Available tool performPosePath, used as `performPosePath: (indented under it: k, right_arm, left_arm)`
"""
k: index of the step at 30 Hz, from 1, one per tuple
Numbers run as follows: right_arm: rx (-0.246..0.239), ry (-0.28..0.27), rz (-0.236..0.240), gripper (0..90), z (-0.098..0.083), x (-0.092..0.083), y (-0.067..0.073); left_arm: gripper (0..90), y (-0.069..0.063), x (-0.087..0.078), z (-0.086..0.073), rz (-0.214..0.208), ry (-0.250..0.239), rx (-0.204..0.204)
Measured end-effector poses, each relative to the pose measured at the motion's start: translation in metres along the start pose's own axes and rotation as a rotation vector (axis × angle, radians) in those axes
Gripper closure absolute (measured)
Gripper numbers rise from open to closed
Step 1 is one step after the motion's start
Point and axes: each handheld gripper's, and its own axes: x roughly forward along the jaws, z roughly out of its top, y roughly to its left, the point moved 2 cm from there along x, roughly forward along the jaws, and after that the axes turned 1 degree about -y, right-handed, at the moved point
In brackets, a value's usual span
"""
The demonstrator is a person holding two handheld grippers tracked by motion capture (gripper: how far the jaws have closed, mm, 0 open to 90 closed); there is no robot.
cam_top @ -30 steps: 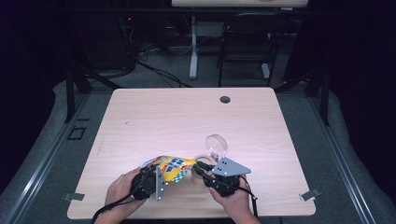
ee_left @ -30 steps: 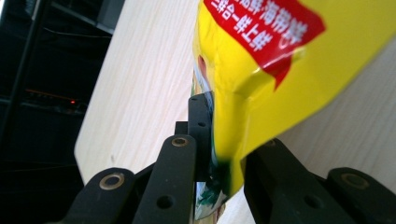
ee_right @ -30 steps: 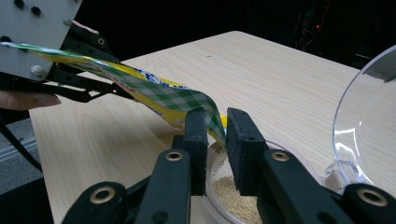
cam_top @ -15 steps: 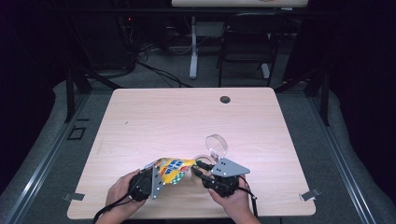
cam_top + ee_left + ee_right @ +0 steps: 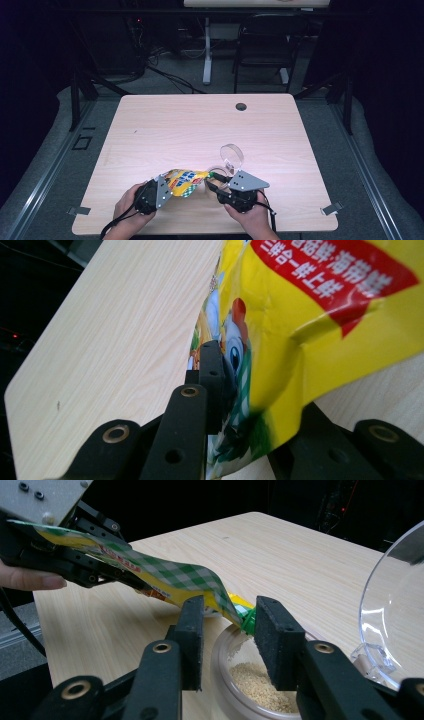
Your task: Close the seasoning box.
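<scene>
A yellow snack packet (image 5: pixel 185 181) with red and green print hangs tilted over the table's near edge. My left gripper (image 5: pixel 167 186) is shut on its lower end; in the left gripper view the left gripper's (image 5: pixel 255 405) jaws pinch the packet (image 5: pixel 320 315). The packet's (image 5: pixel 165 577) green-checked corner points down between the jaws of my right gripper (image 5: pixel 227 625). Those jaws have just been opening and now stand apart from the thin corner. Under that corner sits a small clear container (image 5: pixel 250 680) with tan granules. From above, the right gripper (image 5: pixel 212 181) is beside the container (image 5: pixel 217 172).
The container's clear round lid (image 5: pixel 231 155) stands flipped up behind it, and looms at the right in the right gripper view as the lid (image 5: pixel 395 615). A dark grommet hole (image 5: pixel 241 106) sits near the far edge of the wooden table (image 5: pixel 165 130). Chairs and cables lie beyond.
</scene>
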Motion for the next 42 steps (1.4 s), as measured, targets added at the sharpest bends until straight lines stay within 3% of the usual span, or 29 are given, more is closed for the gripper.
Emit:
performPosePath:
  k: [16, 27, 42]
  right_arm:
    - [-0.009, 0.007, -0.010, 61.0, -0.006, 0.001, -0.001]
    - [0.005, 0.007, -0.023, 60.4, -0.008, -0.001, -0.004]
    - [0.021, 0.010, -0.022, 60.1, -0.009, -0.001, -0.006]
  left_arm:
    - [82.3, 0.015, 0.002, -0.008, -0.059, -0.039, -0.122]
    - [82.4, 0.024, 0.004, -0.014, -0.087, -0.072, -0.239]
    - [83.4, 0.047, 0.008, -0.036, -0.161, -0.141, -0.513]
